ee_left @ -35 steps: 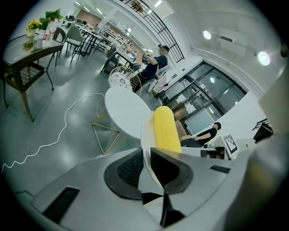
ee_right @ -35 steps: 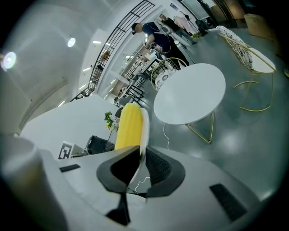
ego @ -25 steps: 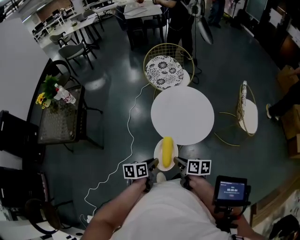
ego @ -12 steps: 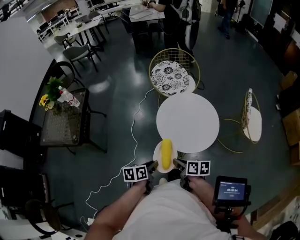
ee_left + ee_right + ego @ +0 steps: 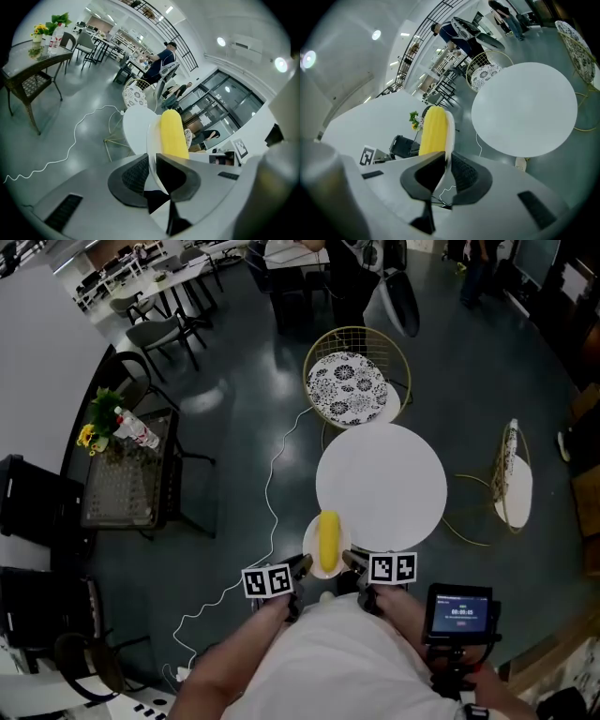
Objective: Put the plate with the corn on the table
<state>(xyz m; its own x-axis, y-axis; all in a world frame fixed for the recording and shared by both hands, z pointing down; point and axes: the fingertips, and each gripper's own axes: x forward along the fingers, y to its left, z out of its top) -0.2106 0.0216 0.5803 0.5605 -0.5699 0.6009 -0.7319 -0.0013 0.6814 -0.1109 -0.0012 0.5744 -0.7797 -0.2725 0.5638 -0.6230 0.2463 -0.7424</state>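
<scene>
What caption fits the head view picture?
The left gripper and right gripper hold the plate with corn near the round white table.

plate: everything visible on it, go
The plate is small, white, round, thin-rimmed and glossy like ceramic. One yellow corn cob lies lengthwise across its middle. It is held about level in the air: the left gripper is shut on its left rim, the right gripper on its right rim. It sits at the near edge of the round white table, apparently not yet resting on it.
</scene>
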